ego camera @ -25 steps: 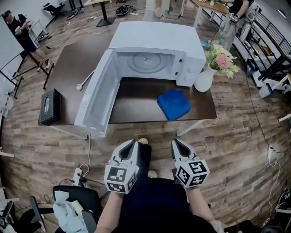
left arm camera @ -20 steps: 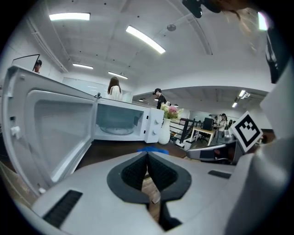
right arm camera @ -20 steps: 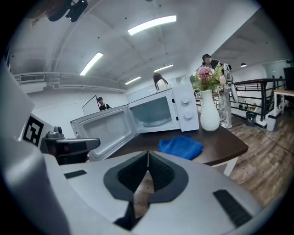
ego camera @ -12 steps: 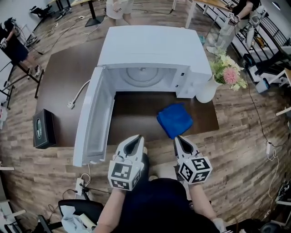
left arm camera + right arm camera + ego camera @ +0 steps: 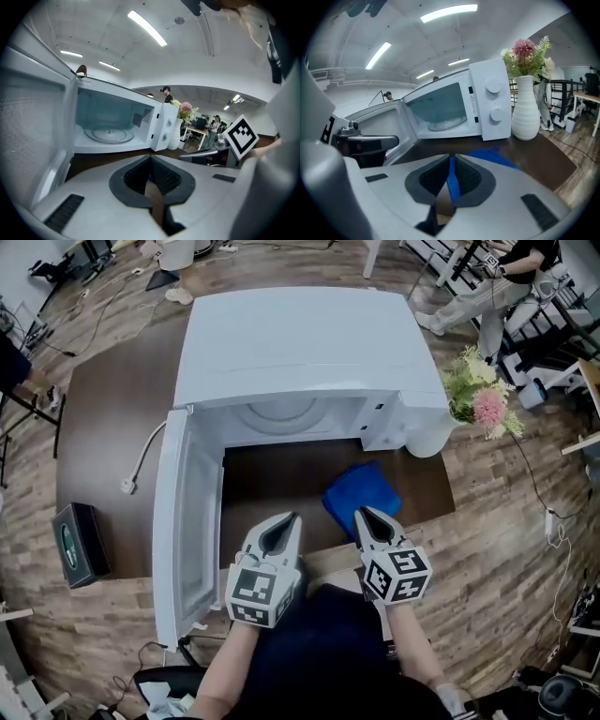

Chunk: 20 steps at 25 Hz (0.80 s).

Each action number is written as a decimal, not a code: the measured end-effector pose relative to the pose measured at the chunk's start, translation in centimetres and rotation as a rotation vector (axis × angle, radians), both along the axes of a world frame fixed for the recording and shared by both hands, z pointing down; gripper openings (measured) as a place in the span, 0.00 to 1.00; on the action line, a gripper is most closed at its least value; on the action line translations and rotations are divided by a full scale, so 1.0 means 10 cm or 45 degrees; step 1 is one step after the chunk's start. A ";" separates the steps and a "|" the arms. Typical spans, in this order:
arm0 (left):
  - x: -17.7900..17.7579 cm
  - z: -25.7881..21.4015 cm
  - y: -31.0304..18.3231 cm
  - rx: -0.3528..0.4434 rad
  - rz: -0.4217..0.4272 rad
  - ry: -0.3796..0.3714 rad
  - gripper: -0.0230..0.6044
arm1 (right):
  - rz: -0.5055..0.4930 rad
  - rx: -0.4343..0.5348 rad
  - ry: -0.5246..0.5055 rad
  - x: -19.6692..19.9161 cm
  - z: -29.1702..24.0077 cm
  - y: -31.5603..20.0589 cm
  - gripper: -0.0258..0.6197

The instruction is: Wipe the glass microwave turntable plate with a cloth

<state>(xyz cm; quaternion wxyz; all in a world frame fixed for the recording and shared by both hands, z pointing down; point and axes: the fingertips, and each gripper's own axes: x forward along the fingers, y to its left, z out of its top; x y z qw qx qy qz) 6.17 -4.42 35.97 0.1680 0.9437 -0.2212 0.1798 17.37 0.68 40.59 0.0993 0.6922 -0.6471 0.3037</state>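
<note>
Inside the open microwave (image 5: 300, 343) sits the glass plate (image 5: 281, 412), untouched. Blue cloth (image 5: 361, 493) is on the table (image 5: 103, 427) out front, just past the right gripper (image 5: 367, 516). That one and the left gripper (image 5: 284, 521) both have jaws pressed together, nothing pinched.

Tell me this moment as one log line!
microwave: door open | glass plate: inside, untouched | blue cloth: on table, not held | left hand-held gripper: shut | right hand-held gripper: shut, near cloth
</note>
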 end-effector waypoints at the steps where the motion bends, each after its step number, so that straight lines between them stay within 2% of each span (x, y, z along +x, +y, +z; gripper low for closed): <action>1: 0.04 0.02 -0.02 -0.006 0.015 0.003 0.04 | 0.008 -0.016 0.002 0.04 0.05 -0.03 0.04; 3: 0.08 0.06 -0.08 -0.009 0.029 0.001 0.04 | 0.013 -0.054 0.008 0.10 0.15 -0.08 0.09; 6: 0.10 0.11 -0.15 -0.018 0.031 -0.007 0.04 | 0.030 -0.148 0.014 0.18 0.33 -0.13 0.34; 8: 0.09 0.15 -0.18 -0.031 0.031 -0.018 0.04 | 0.047 -0.235 0.039 0.25 0.46 -0.11 0.44; 12: 0.07 0.21 -0.26 -0.069 0.012 -0.023 0.04 | 0.038 -0.387 0.072 0.31 0.68 -0.08 0.52; 17: 0.08 0.25 -0.33 -0.089 0.009 -0.015 0.04 | -0.019 -0.487 0.116 0.35 0.90 -0.12 0.54; 20: 0.10 0.28 -0.34 -0.091 0.016 -0.028 0.04 | -0.036 -0.496 0.160 0.35 0.93 -0.16 0.54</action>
